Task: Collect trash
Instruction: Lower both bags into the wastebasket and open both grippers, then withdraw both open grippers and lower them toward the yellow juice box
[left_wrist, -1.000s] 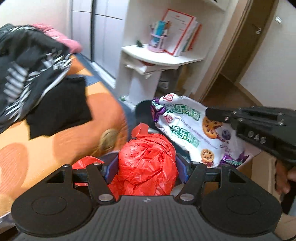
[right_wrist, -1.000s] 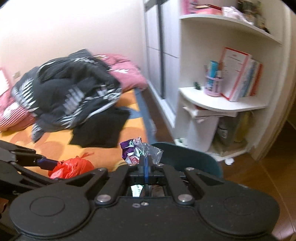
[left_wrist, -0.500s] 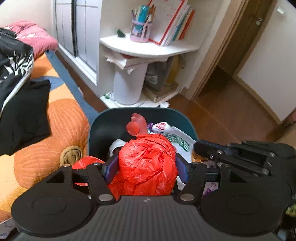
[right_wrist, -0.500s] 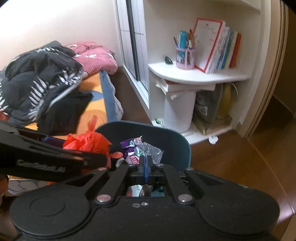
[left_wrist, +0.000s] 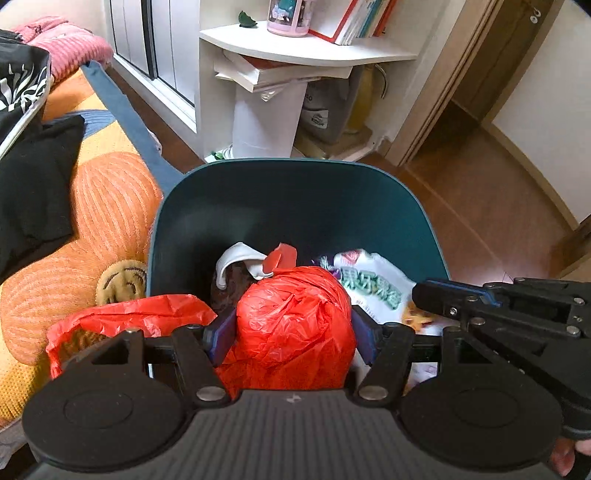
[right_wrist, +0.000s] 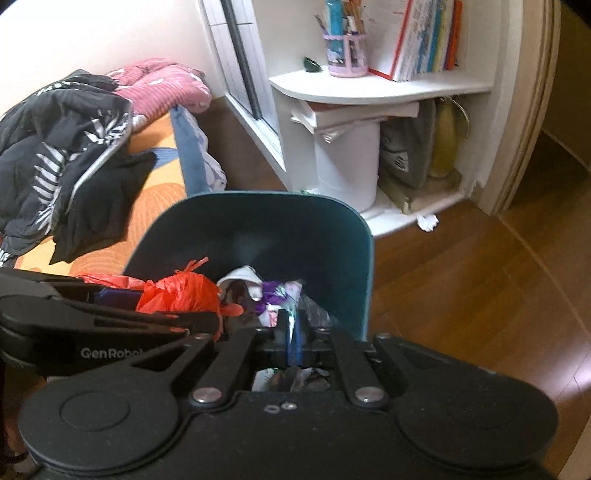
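**Both loads poised over the bin mouth**

The left gripper (left_wrist: 293, 332) is clenched on a knotted red plastic bag (left_wrist: 295, 317), its blue pads pressed into the bag's sides low in the centre of the left wrist view. The bulge between the jaws explains their wide stance. A loose red flap (left_wrist: 129, 314) trails to the lower left.

The right gripper (right_wrist: 293, 332) has just been parting its jaws, with the crinkled edge of a snack wrapper (right_wrist: 280, 299) between the pads; only a narrow gap shows, so the pinch looks to be slackening. In the left wrist view the same wrapper (left_wrist: 369, 284) lies at centre right, white with green print.

Both loads hang over the open teal trash bin (left_wrist: 295, 192), which fills the middle of each frame and already holds a white scrap (left_wrist: 240, 258). Held this low inside the rim, they should drop in, not onto the wooden floor (right_wrist: 461, 277) at right or the orange bedspread (left_wrist: 103, 206) at left.
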